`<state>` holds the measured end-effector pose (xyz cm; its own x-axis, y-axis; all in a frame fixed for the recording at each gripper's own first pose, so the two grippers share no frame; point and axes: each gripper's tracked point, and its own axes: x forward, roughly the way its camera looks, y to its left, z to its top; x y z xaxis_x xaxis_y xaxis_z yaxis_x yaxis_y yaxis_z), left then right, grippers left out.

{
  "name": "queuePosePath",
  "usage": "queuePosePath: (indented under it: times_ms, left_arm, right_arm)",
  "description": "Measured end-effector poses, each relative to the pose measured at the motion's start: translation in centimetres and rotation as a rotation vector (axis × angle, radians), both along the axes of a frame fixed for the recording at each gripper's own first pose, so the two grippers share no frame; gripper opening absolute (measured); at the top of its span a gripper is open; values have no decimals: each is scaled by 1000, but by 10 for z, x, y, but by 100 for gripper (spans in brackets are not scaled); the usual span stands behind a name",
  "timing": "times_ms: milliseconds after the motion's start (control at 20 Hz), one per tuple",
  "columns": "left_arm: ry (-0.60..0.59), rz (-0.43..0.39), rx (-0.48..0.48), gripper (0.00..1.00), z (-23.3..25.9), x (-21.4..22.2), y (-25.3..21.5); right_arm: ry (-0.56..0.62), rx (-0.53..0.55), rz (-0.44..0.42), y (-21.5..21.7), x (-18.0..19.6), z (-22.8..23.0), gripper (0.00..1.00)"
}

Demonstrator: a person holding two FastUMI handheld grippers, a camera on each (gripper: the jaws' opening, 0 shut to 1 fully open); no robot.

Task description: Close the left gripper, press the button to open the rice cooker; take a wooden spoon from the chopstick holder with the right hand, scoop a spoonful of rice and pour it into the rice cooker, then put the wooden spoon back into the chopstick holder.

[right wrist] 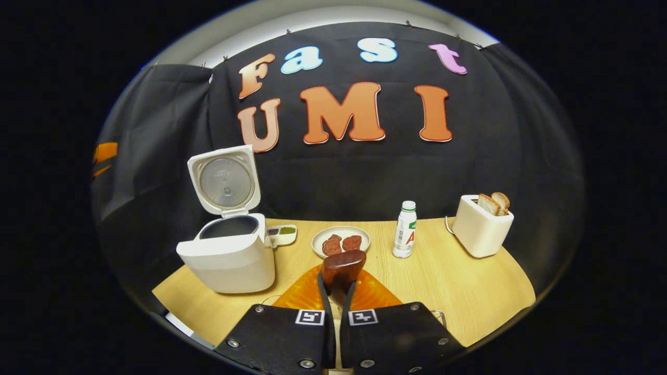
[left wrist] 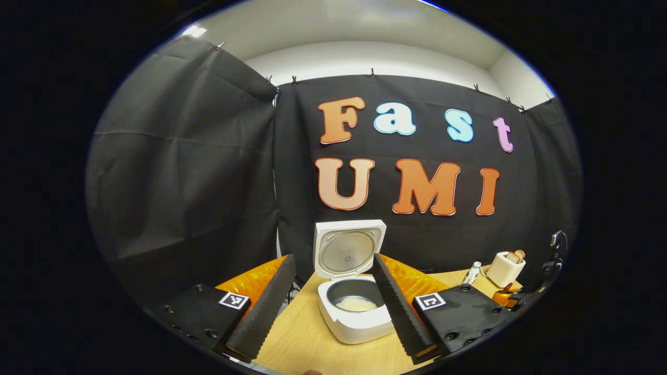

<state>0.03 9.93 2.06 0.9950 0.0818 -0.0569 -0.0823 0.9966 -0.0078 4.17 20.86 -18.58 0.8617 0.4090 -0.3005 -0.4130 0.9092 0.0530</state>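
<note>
White glossy plastic is what the rice cooker (left wrist: 354,312) is made of, lid up, and a pale heap of rice (left wrist: 356,304) is seen in its dark pot from the left gripper view. Left hand-held gripper (left wrist: 333,307) is spread wide, ribbed fingers either side of the cooker. In the right gripper view, the smooth wooden spoon (right wrist: 341,268) is pinched by the right hand-held gripper (right wrist: 336,291), right of the cooker above the pale woodgrain worktop (right wrist: 458,291).

Both views toward rice cooker (left wrist: 354,304) (shared)
</note>
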Motion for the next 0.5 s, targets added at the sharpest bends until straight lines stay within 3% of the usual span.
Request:
queuePosePath:
  times_ms: [350,500]
  left_arm:
    - [32,2,17,100,-12,8,-3]
    - [38,8,23,100,-13,7,-1]
  right_arm:
    - [-2,-127,79,17,-4,-48,2]
    - [-24,-119,84,20,-4,-51,3]
